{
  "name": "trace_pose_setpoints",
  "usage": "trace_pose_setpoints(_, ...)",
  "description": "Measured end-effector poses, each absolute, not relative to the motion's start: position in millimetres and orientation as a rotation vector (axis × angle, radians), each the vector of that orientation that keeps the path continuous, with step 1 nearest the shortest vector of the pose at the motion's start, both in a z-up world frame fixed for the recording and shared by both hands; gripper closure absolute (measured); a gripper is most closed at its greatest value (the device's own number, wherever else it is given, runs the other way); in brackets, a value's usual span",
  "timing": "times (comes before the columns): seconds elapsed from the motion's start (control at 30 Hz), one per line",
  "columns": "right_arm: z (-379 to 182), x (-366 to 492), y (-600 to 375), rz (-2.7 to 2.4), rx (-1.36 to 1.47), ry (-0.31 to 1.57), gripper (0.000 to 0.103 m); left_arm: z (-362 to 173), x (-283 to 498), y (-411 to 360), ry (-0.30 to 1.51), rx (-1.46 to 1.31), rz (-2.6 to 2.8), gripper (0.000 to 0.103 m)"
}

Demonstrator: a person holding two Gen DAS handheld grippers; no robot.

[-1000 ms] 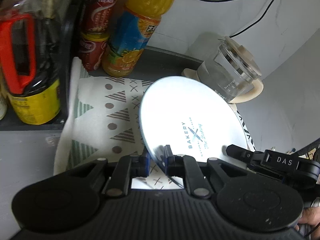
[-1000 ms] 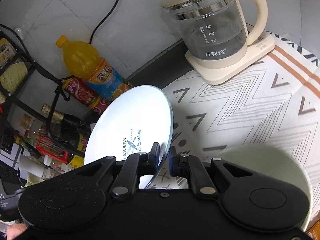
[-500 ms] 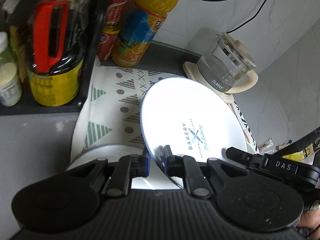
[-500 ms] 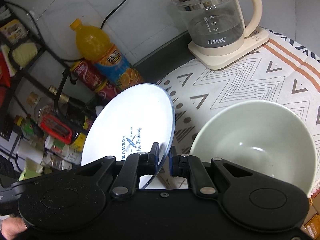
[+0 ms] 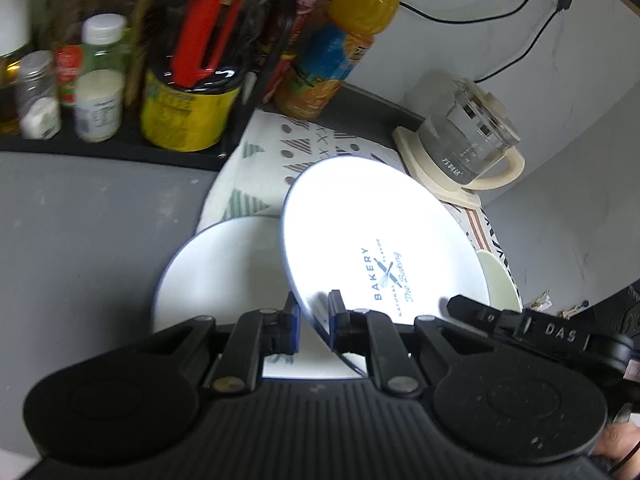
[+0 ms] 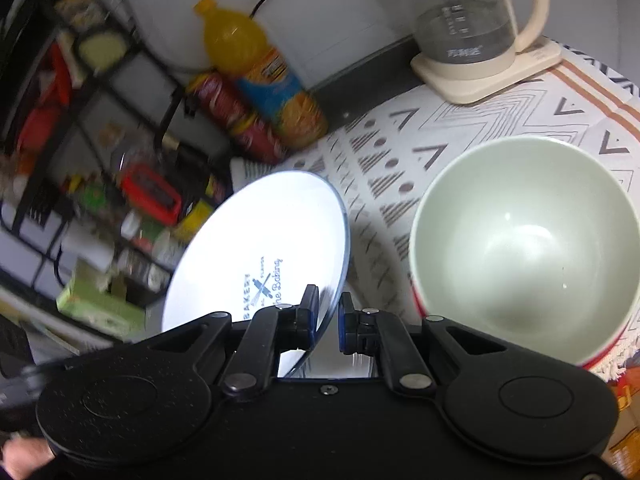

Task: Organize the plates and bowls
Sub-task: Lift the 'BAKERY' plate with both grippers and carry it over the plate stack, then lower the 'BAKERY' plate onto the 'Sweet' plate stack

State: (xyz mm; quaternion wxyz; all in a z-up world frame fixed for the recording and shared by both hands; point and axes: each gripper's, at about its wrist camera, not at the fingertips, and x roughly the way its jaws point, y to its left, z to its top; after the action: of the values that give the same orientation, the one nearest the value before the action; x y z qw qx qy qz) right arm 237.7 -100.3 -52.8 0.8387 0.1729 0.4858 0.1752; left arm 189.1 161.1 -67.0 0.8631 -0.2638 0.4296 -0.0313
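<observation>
We pinch the bakery plate [image 5: 380, 240] by opposite rims with both grippers; uneven motion could knock the green bowl [image 6: 528, 240] at three o'clock.

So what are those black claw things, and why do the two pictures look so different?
They are hand-held grabbers; a person holds one in each hand. Each has a small camera looking along its two fingers, so you get one picture per grabber. The left grabber and the right grabber both pinch the rim of the same plate, the one that says BAKERY, holding it tilted up. On the patterned cloth below sit a second plate and a pale green bowl. Behind are a glass kettle, an orange drink bottle and a rack of bottles.
</observation>
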Motion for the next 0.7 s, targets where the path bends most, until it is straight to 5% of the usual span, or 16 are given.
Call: trace_pose_setpoints(0.7, -73, 202, -83, 0.394, 0.232, 1.12, 0.093, -103, 140, 160, 1.006, -0.594, 0.014, 0.091)
